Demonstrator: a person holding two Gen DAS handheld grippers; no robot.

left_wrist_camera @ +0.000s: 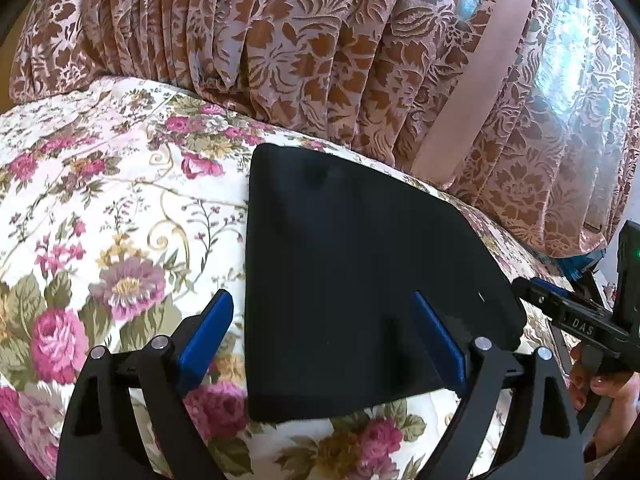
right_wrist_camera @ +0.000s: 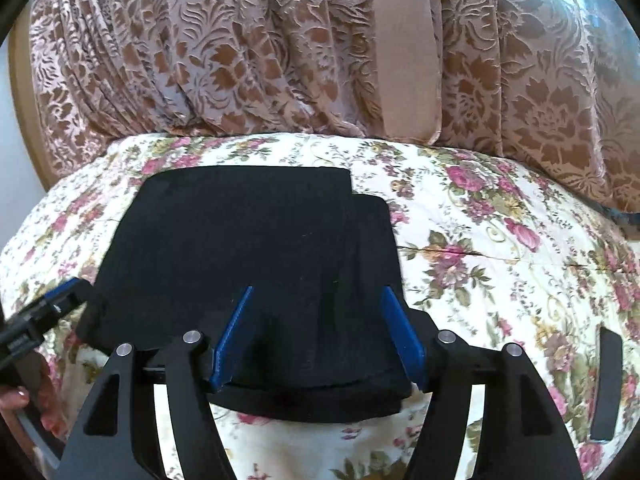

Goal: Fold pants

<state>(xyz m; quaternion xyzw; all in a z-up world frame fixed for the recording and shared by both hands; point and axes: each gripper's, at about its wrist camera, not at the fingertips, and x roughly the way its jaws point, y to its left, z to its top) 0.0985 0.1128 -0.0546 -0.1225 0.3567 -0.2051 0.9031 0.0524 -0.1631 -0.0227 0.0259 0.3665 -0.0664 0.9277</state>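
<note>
left gripper (left_wrist_camera: 324, 332) jaws spread wide, right gripper (right_wrist_camera: 318, 330) jaws parted, both angled downward

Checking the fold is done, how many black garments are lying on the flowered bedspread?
1: the folded black pants lie on the bedspread in front of the curtain. Anything outside both views could be hidden.

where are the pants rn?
The pants lie folded on the floral bedspread, in front of the curtain. In the right wrist view they sit centre-left; in the left wrist view, centre-right.
</note>
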